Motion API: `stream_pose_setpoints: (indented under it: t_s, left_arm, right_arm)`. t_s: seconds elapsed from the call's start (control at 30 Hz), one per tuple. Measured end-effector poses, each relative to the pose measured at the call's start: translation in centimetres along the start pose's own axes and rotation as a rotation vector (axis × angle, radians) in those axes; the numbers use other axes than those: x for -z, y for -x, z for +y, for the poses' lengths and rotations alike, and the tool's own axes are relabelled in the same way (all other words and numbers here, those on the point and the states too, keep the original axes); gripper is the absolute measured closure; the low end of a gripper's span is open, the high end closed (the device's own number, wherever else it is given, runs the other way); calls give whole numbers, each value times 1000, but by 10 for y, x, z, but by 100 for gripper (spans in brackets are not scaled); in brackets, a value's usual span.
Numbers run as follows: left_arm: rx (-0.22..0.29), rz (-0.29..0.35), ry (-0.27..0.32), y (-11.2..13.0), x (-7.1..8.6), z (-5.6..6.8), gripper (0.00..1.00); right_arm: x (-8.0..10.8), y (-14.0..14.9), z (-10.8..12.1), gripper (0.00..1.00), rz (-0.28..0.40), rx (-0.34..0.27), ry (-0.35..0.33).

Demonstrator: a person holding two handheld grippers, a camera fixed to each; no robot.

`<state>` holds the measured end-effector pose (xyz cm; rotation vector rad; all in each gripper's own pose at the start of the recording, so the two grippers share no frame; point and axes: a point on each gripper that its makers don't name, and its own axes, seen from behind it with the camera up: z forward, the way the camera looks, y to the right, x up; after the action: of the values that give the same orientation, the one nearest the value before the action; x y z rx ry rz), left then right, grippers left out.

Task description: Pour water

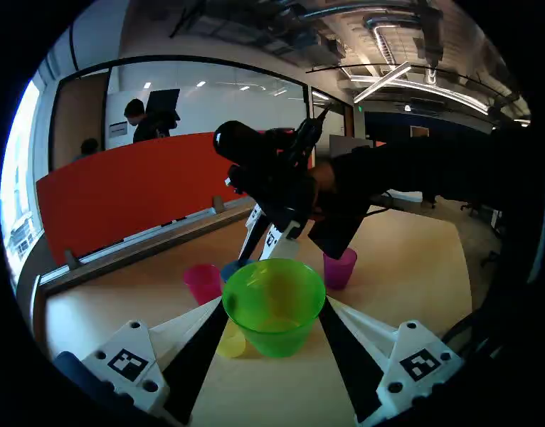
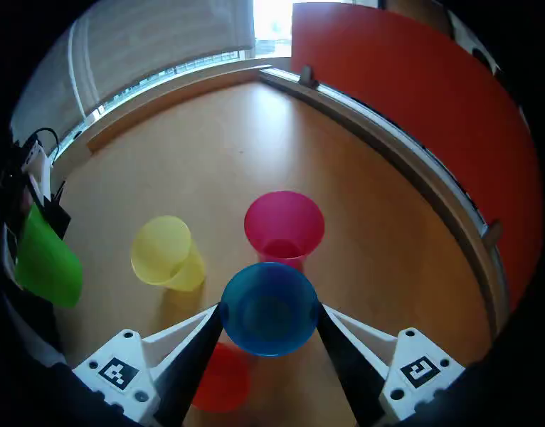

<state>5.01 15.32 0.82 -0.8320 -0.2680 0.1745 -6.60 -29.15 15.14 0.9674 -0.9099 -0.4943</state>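
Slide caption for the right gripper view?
The right gripper clamps a blue cup; pink cup, yellow cup, red cup nearby on table.

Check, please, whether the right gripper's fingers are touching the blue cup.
Touching. The right gripper view shows the right gripper closed on the blue cup, both fingers pressed against its sides with no gap.

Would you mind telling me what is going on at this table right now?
A person works two grippers. The left gripper is shut on a green cup, the right gripper on a blue cup, both over the table. A pink cup, a yellow cup and a red cup stand on it. No pouring yet.
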Motion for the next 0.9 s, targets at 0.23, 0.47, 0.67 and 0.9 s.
stream_pose_setpoints:
  t_s: [0.23, 0.47, 0.67, 0.9]
  left_arm:
    - [-1, -2, -5, -2, -1, -2, 13]
    - [-5, 2, -5, -6, 0, 3, 13]
    - [-17, -2, -4, -9, -1, 6, 13]
    - [-14, -3, -5, -14, -5, 8, 13]
  right_arm:
    - [11, -14, -3, 7, 65, 8, 7]
    - [29, -24, -7, 7, 141, 8, 17]
    - [51, -31, -5, 7, 206, -3, 39]
    - [80, -35, -7, 7, 282, -21, 52]
